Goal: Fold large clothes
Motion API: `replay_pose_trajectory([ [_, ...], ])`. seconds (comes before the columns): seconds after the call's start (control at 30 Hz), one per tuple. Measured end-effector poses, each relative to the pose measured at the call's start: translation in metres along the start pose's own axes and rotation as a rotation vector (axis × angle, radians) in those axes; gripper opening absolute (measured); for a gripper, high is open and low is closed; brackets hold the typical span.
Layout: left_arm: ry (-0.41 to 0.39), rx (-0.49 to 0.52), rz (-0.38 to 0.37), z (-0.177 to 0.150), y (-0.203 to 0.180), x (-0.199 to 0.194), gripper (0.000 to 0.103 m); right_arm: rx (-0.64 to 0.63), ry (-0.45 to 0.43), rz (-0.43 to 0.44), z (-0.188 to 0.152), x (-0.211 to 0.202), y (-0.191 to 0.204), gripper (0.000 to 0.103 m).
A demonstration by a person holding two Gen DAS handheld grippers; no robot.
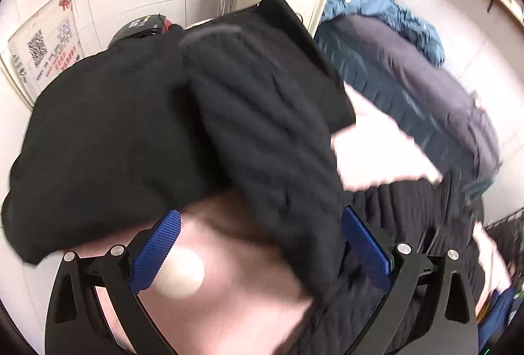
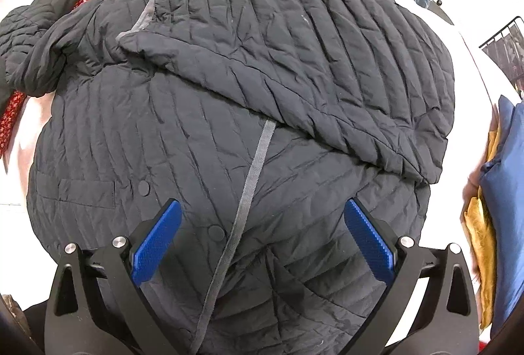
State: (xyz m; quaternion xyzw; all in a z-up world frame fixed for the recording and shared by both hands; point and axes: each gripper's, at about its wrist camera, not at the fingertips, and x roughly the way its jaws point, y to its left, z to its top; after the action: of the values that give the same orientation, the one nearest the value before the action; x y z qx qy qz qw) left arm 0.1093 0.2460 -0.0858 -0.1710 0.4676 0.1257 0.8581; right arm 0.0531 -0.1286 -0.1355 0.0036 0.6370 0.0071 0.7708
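Your right gripper (image 2: 262,237) hovers with jaws spread over the quilted down jacket (image 2: 249,112) lying on the tabletop (image 2: 471,66) — one sleeve (image 2: 294,60) folded across. Your left gripper (image 1: 262,248) gapes too — a blurred sleeve seemingly hangs between.

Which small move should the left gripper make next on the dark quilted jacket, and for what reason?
Probably the left gripper, now open, should close on the sleeve lying between its fingers and carry it across the body. In the right wrist view the quilted jacket has one sleeve folded over already, while the other lies bunched at the side.
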Motion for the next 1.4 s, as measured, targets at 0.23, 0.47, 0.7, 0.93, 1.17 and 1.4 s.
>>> replay_pose_trajectory([
  [0.23, 0.152, 0.013, -0.014, 0.021, -0.016, 0.06, 0.041, 0.054, -0.009, -0.035, -0.004, -0.003, -0.029, 0.098],
  [0.47, -0.156, -0.009, -0.036, 0.055, -0.007, -0.025, 0.009, 0.141, -0.009, -0.05, -0.011, 0.002, -0.07, 0.098],
  [0.7, -0.193, -0.216, 0.014, 0.082, 0.055, -0.04, 0.007, 0.168, -0.02, -0.036, -0.004, 0.002, -0.081, 0.098],
  [0.93, -0.136, -0.209, 0.063, 0.052, 0.05, -0.028, 0.006, 0.149, -0.026, -0.039, -0.003, 0.005, -0.077, 0.098],
  [1.17, -0.222, 0.048, -0.105, 0.067, -0.065, -0.063, 0.006, 0.165, -0.019, -0.024, 0.001, 0.011, -0.081, 0.098],
  [1.4, -0.23, 0.466, -0.361, -0.005, -0.271, -0.076, 0.006, 0.184, -0.044, -0.034, -0.002, 0.005, -0.089, 0.098],
])
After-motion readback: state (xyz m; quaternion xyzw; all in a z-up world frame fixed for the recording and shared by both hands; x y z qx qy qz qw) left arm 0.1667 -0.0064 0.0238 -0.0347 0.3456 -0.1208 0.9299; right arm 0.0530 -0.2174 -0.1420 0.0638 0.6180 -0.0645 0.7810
